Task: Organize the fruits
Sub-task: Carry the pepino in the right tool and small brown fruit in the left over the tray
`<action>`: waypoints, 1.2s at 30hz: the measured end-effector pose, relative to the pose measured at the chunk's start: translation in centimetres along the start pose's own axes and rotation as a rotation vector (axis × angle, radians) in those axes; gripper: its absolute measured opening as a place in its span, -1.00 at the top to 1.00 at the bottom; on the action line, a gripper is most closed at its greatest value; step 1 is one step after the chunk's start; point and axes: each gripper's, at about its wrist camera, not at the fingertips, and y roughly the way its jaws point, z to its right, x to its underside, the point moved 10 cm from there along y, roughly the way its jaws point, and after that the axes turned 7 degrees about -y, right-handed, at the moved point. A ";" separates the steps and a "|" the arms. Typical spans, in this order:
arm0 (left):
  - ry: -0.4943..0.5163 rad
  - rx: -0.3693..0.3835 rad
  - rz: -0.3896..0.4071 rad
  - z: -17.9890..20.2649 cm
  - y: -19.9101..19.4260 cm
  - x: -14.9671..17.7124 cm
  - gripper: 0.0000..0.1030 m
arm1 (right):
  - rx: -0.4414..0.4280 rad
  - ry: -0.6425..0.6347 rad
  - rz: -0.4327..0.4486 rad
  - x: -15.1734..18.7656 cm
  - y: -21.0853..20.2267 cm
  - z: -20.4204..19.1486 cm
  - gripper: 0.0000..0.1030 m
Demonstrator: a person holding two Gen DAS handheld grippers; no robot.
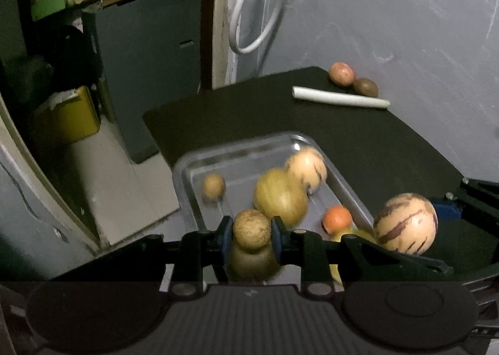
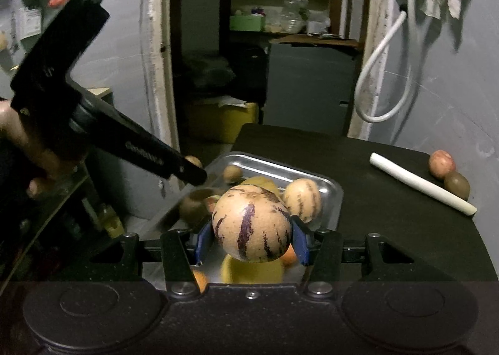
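Over the metal tray, the left gripper clamps a small brown fruit; the right gripper pinches a striped melon, apparently for sorting; more fruit lies in the tray on the bench.

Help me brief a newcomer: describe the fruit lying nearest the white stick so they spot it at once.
Start at the black table and find the white stick near the wall. Two fruits touch behind it; yours is the brown kiwi, darker and duller than the pinkish round fruit beside it.
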 end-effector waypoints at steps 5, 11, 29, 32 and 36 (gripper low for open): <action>-0.042 0.013 -0.022 0.3 -0.5 2.8 0.45 | -0.023 -0.017 -0.019 1.1 -1.6 -2.3 -0.03; -0.075 0.006 -0.042 0.3 -1.0 5.1 0.45 | -0.050 -0.019 -0.059 3.1 -2.7 -4.7 -0.03; -0.075 -0.053 -0.101 0.6 0.8 7.4 0.45 | -0.055 -0.013 -0.173 6.3 -1.2 -5.5 -0.03; -0.078 -0.059 -0.106 0.6 1.1 7.5 0.45 | -0.056 -0.016 -0.184 6.3 -0.9 -5.7 -0.03; -0.091 -0.062 -0.111 0.4 1.4 7.6 0.45 | -0.056 -0.024 -0.204 6.3 -0.2 -5.9 -0.03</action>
